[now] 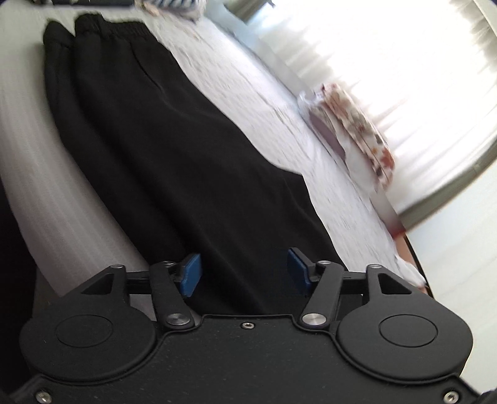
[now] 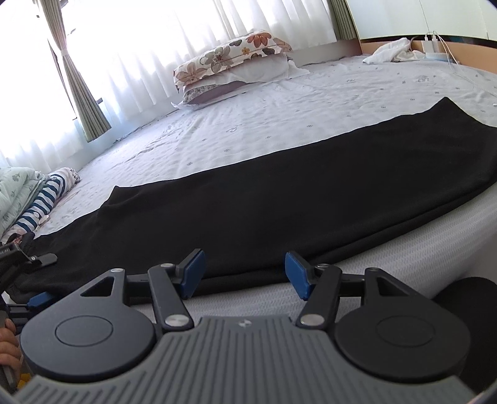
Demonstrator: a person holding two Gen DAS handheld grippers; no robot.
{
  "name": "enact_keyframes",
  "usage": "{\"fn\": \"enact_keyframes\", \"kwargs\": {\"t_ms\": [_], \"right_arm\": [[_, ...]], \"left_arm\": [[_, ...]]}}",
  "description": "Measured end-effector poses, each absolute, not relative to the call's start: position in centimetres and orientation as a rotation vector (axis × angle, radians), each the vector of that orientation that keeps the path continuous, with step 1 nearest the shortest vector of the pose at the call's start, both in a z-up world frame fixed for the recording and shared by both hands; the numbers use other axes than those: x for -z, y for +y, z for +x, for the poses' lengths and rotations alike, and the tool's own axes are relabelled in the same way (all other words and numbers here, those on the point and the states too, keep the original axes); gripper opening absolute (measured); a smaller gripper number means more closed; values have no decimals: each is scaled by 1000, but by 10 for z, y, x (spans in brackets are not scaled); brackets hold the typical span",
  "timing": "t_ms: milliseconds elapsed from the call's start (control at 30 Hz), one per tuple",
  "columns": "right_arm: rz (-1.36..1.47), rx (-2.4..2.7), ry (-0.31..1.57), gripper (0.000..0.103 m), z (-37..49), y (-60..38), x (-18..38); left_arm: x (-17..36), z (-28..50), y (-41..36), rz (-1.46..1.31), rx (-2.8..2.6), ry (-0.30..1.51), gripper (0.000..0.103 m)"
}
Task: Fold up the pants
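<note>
Black pants [image 1: 161, 155] lie flat along the near edge of a bed, folded lengthwise with one leg on the other; the elastic waistband [image 1: 102, 28] is at the far end in the left wrist view. My left gripper [image 1: 243, 273] is open, its blue pads on either side of the leg end, just above the cloth. In the right wrist view the pants [image 2: 279, 192] stretch from left to right. My right gripper [image 2: 245, 275] is open at their near edge, holding nothing. The left gripper's tip [image 2: 40, 259] shows at the far left, over the pants.
The bed sheet [image 2: 248, 124] is white with small prints. Flowered pillows [image 2: 230, 62] are stacked at the far side by the curtained window. Folded clothes and a striped garment [image 2: 40, 202] lie at the left. A white cloth [image 2: 391, 49] lies by the headboard.
</note>
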State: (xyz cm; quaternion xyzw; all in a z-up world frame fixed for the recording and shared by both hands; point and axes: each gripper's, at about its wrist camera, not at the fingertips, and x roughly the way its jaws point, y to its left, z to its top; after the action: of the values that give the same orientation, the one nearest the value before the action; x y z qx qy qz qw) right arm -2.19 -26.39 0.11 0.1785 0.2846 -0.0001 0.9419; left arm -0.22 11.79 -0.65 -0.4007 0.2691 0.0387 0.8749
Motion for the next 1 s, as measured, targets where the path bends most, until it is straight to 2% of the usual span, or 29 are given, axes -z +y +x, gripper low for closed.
{"fn": "enact_keyframes", "kwargs": {"t_ms": [100,133,233,300,433,500,533,567,1000], "right_arm": [[341,11,568,72,-25,-259,1],[323,14,561,72,-26,-256,1],[227,3,534,77,-31,-241,0],[165,-14,505,82,-35,-231,-2],[78,-58,479,86,-35,-212,-6],[51,-67,475,87,-33,-205,-7],[40,-71,472,87,-33,-202,-7],[29,-75,469,87,-32,-199,-7],[-136,-153,435,89,-26,-143,8]], "left_arm": [[11,2,117,-809,-92,558,61],[11,3,116,-795,-96,555,56],[11,11,109,-751,-77,595,9],[16,12,108,-776,-43,623,14],[18,15,97,-767,-49,618,16],[16,10,93,-780,-41,623,14],[15,11,92,-781,-34,628,5],[12,11,92,-778,-32,628,3],[-18,2,100,-824,0,640,2]]}}
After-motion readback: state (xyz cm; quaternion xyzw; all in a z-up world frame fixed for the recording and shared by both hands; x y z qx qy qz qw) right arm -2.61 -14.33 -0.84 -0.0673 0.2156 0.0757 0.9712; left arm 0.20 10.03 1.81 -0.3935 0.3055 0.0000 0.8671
